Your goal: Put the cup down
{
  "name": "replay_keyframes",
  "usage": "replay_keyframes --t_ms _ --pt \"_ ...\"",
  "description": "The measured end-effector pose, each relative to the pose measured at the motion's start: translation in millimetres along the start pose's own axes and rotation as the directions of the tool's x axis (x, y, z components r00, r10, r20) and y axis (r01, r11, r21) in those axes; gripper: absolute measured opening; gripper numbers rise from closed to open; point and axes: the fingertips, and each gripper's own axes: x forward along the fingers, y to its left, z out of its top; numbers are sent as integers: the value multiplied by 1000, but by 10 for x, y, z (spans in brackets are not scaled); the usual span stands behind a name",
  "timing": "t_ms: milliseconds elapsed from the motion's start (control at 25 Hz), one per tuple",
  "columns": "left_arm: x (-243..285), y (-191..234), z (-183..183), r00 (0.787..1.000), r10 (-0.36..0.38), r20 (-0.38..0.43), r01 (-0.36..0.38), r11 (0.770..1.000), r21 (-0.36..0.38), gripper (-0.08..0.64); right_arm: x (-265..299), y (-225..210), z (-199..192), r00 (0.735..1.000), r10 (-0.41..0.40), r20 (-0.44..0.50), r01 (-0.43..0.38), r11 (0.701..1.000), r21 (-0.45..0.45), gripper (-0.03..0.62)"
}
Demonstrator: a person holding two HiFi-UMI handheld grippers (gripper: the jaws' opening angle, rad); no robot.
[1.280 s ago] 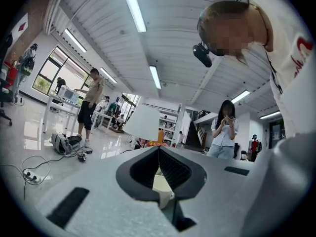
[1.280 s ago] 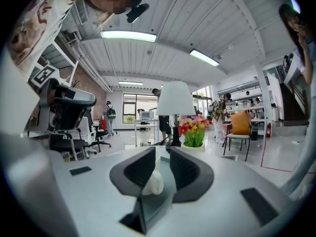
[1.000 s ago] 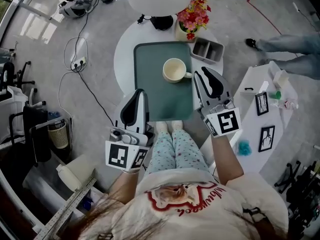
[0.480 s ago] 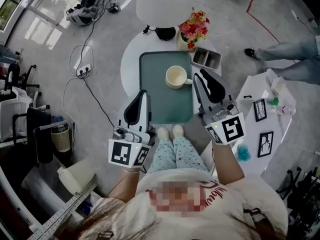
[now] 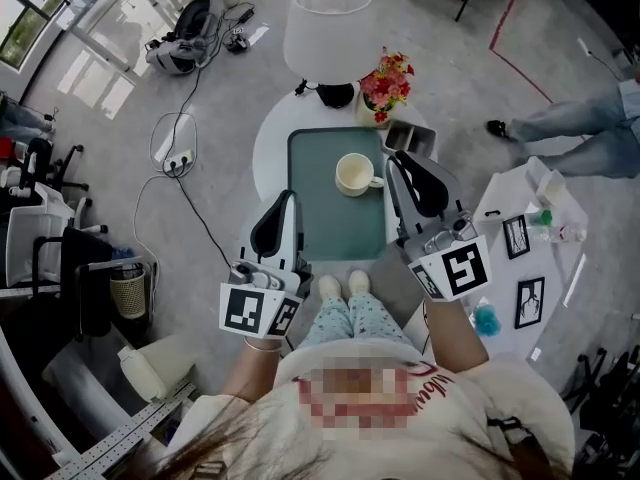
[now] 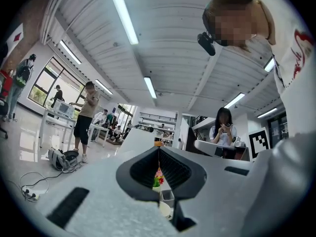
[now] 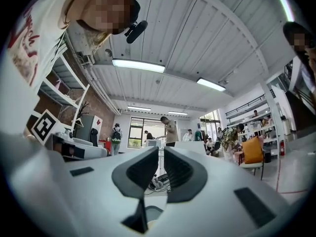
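A cream cup (image 5: 353, 174) stands upright on the green tray (image 5: 318, 218) on the round white table (image 5: 270, 148), handle to the right. No gripper holds it. My right gripper (image 5: 397, 159) hovers just right of the cup's handle, jaws together and empty. My left gripper (image 5: 288, 197) hangs over the tray's near left edge, also shut and empty. In the left gripper view the jaws (image 6: 158, 151) meet at the tip, and the cup (image 6: 164, 209) shows below them. In the right gripper view the gripper (image 7: 161, 151) is shut.
A flower vase (image 5: 388, 80) and a grey box (image 5: 411, 137) stand at the table's far right. A white lampshade (image 5: 328, 26) rises behind. A side table (image 5: 525, 230) with picture frames is on my right. Cables (image 5: 175, 158) lie on the floor at left.
The head view has risen, so the table looks smaller and farther. The cup stays on the tray. Both grippers keep their places beside the tray, still shut.
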Motion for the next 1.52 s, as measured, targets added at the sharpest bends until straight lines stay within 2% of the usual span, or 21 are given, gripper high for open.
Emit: replay_keyframes --t_ms 360,600,1160,1520 --pt "63 -115 287 999 -10 51 9 1000 29 14 67 55 379 999 44 31 -42 997 -58 37" --pt "80 -193 403 997 -14 73 10 999 45 14 55 102 517 997 74 37 -72 996 -61 28" --pt "140 -503 590 995 -10 103 0 995 100 14 -6 -52 774 988 129 80 -133 990 43 28" --pt "162 -646 610 992 -13 122 0 994 108 14 -133 -119 836 987 139 86 -143 989 40 28"
